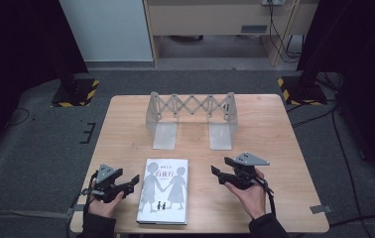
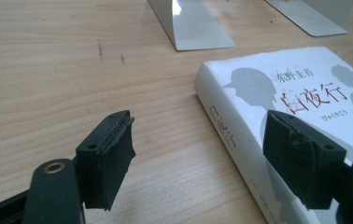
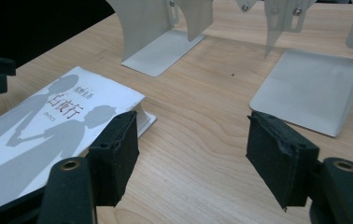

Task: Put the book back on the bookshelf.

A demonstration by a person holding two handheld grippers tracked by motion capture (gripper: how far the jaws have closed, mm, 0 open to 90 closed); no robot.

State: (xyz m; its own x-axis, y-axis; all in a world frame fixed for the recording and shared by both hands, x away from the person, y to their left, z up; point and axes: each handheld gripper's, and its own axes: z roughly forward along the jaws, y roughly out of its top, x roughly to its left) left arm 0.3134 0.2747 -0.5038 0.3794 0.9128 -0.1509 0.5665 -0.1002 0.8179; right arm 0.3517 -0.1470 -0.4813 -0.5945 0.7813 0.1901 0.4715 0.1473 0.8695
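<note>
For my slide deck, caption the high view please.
Two hand-held grippers, left and right, open, flank a white book lying flat before an expandable metal bookend rack.

The table [image 1: 275, 148] is a light wooden one, roughly square, standing on grey carpet. Its top shows fine grain and a few small dark scuffs toward the left. Two things lie on it. At the far middle stands a grey metal book rack [image 1: 191, 106]: two upright end plates joined by a scissor lattice, each with a flat foot [image 1: 164, 136] resting on the wood and pointing toward the near side. At the near edge, between left and right, a white book [image 1: 164, 191] lies flat, cover up, with grey silhouettes and red characters. Rack and book are apart, bare wood between them.
</note>
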